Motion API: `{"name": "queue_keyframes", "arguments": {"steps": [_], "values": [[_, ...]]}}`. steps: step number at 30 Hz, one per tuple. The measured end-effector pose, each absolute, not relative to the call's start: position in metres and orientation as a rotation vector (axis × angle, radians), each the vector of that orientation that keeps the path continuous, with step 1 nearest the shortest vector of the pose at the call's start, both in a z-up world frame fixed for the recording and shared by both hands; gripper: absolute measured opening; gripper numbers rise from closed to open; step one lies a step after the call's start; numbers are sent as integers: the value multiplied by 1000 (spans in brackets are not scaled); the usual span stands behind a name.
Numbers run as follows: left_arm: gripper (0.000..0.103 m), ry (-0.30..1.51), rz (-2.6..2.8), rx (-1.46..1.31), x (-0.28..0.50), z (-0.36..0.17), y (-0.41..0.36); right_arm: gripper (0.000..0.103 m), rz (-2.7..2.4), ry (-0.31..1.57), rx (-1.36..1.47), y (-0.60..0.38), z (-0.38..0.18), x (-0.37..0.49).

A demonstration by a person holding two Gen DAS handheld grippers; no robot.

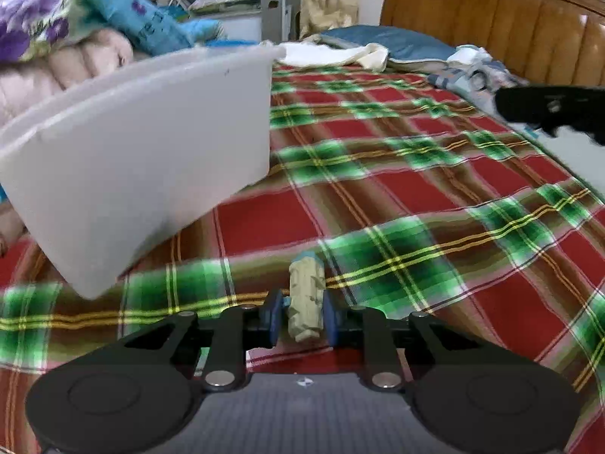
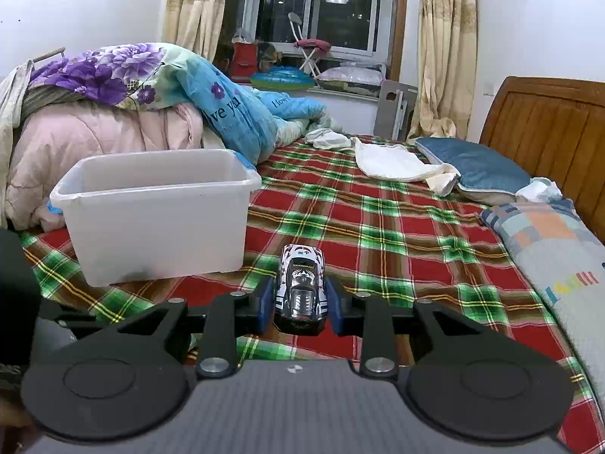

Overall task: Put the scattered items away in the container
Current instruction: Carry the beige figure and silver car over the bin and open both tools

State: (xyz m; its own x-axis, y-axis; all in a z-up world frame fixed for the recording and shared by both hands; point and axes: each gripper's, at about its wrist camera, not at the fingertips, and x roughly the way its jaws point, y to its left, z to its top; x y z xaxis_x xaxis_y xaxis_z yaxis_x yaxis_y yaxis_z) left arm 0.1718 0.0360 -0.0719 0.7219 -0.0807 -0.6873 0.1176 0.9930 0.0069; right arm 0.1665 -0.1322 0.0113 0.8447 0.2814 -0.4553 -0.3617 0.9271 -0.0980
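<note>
My left gripper [image 1: 301, 316] is shut on a beige toy figure [image 1: 305, 297] and holds it above the plaid bedspread, just right of the white plastic bin [image 1: 151, 151], which is close and tilted in this view. My right gripper [image 2: 301, 304] is shut on a white and black toy car [image 2: 301, 287], held above the bed. The bin [image 2: 159, 223] stands ahead and to the left in the right wrist view. Its inside is hidden. The right gripper's black body [image 1: 552, 108] shows at the left wrist view's right edge.
The plaid bedspread [image 2: 397, 234] covers the bed. A pile of quilts [image 2: 113, 113] lies behind the bin. A blue pillow [image 2: 476, 174], a white cloth [image 2: 397, 162] and a patchwork pillow [image 2: 559, 253] lie by the wooden headboard [image 2: 548, 125].
</note>
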Motion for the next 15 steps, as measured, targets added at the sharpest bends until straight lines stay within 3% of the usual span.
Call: {"name": "queue_keyframes", "arguments": {"steps": [6, 7, 8, 15], "values": [[25, 722, -123, 53, 159, -60, 43, 33, 358, 437, -183, -123, 13, 164], [16, 709, -121, 53, 157, -55, 45, 33, 361, 432, -190, -121, 14, 163], [14, 695, -117, 56, 158, -51, 45, 33, 364, 426, -198, -119, 15, 162], [14, 595, -115, 54, 147, -11, 57, 33, 383, 390, -209, -104, 26, 158]]}}
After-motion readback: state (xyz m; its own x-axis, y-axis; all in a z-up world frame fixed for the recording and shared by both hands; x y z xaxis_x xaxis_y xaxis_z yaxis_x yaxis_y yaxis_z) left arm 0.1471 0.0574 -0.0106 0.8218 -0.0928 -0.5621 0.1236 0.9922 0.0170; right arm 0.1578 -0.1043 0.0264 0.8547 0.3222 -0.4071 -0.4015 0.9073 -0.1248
